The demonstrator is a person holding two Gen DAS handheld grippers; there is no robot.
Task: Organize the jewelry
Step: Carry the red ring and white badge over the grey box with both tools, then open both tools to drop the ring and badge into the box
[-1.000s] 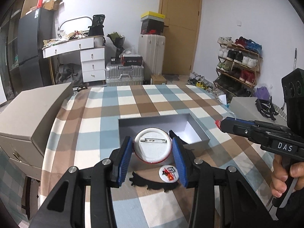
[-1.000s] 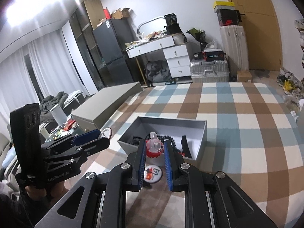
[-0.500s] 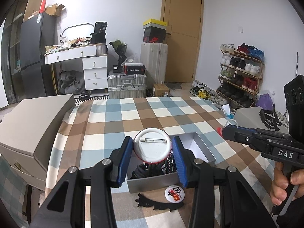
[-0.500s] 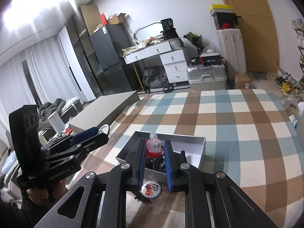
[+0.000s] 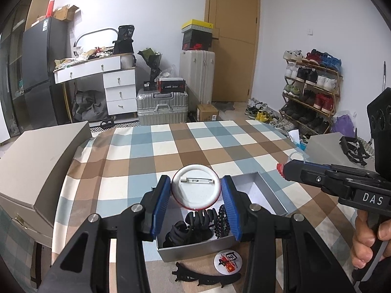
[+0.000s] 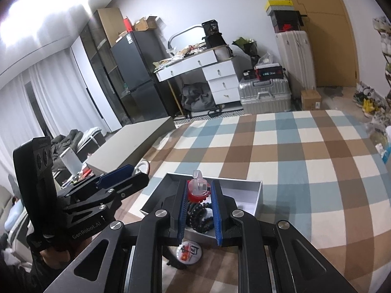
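Left gripper (image 5: 196,196) clamped on round pin badge (image 5: 196,186), pin side toward camera, held above grey box (image 5: 270,195). Box interior directly below, toward 6 o'clock of the badge. Right gripper (image 6: 198,201) clenched on red-and-clear trinket (image 6: 198,189), also over the box. Judged equally near. Second badge (image 5: 227,260) and black hair clip (image 5: 207,277) outside, at 6 o'clock of the front wall.
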